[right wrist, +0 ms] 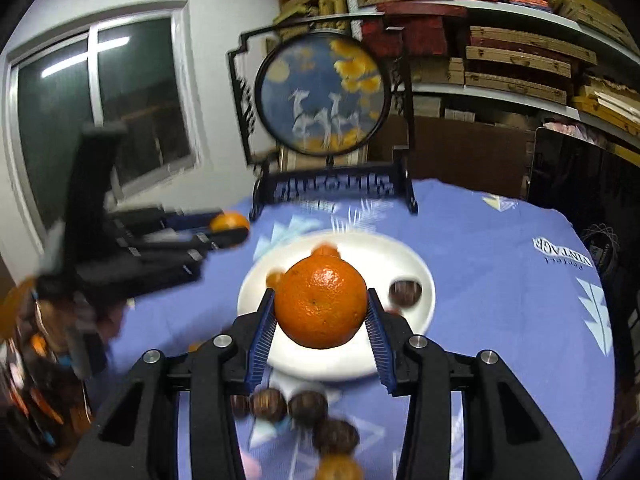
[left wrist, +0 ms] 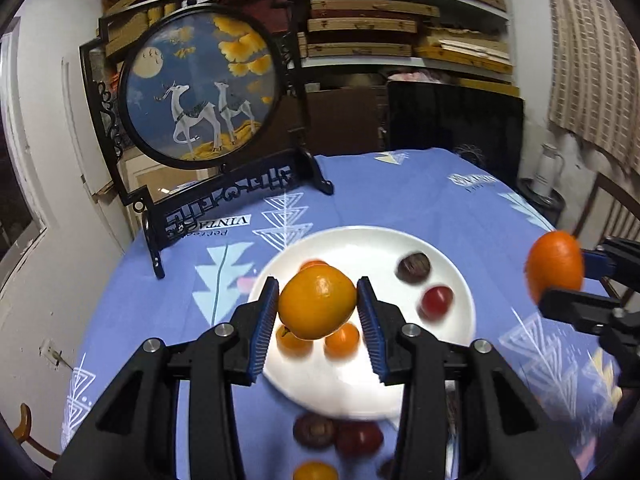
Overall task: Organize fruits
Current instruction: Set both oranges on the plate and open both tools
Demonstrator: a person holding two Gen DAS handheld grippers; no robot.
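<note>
White plate (left wrist: 456, 344) on a blue patterned tablecloth (left wrist: 400, 196), left gripper (left wrist: 318, 306) clenched on a yellow-orange citrus (left wrist: 317, 306) above the plate, right gripper (right wrist: 321, 307) clenched on a mandarin (right wrist: 321, 302) above it too, small fruits (orange, red, brown) on the plate, brown fruits (right wrist: 308, 408) just before its near rim.

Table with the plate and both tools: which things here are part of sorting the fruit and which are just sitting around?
Part of the job:
- yellow-orange fruit held in the left tool
- orange held in the right tool
- white plate with small fruits on it
- loose dark fruits on the cloth

Just lying about:
- deer screen
- shelves of boxes
- white jug
</note>
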